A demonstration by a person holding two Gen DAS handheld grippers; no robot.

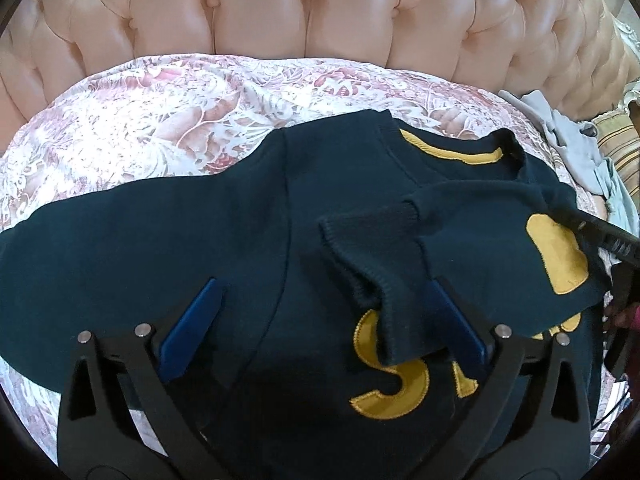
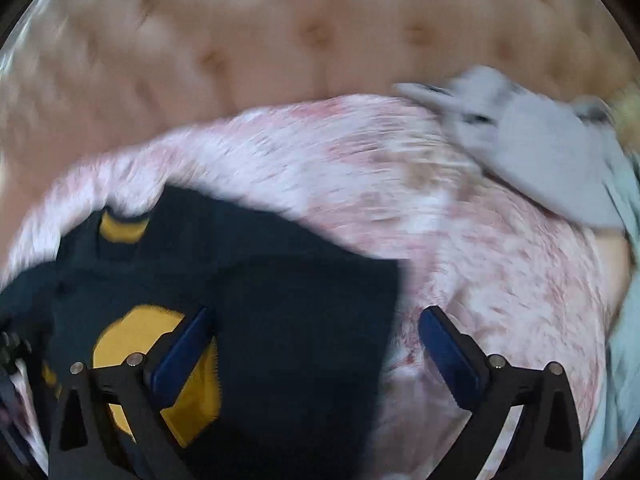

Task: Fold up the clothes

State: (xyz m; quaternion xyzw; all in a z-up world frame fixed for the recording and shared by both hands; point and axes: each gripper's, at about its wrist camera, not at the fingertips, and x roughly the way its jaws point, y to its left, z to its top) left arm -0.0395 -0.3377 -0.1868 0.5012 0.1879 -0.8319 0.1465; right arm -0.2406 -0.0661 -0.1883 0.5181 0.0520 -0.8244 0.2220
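1. We see a navy sweatshirt (image 1: pixel 160 232) with yellow letters (image 1: pixel 390 380) spread on a bed, over a pink floral bedspread (image 1: pixel 168 120); a tufted peach headboard (image 1: pixel 320 12) runs across 12 o'clock.
2. Left hand-held gripper (image 1: pixel 320 332): blue pads spread wide apart, over the sweatshirt's chest, clamping nothing.
3. In the left view, a ribbed cuff (image 1: pixel 360 248) of a sleeve lies folded across the chest, between the pads and nearer the one at 3 o'clock, draping over the letter S.
4. The collar with its yellow trim (image 1: pixel 452 150) sits at about 1 o'clock in the left view.
5. At 3 o'clock in the left view the other hand-held gripper's black frame shows beside the sweatshirt's edge, near a large yellow patch (image 1: pixel 558 252).
6. Right hand-held gripper (image 2: pixel 316 344): pads wide apart, holding nothing; the view is motion-blurred.
7. In the right view the sweatshirt (image 2: pixel 280 320) fills 7 to 9 o'clock, its edge between the pads; the 3 o'clock pad is over the bare bedspread (image 2: pixel 460 240).
8. A pale grey garment (image 2: pixel 552 168) lies bunched at 2 o'clock in the right view, against the headboard and well apart from the sweatshirt.
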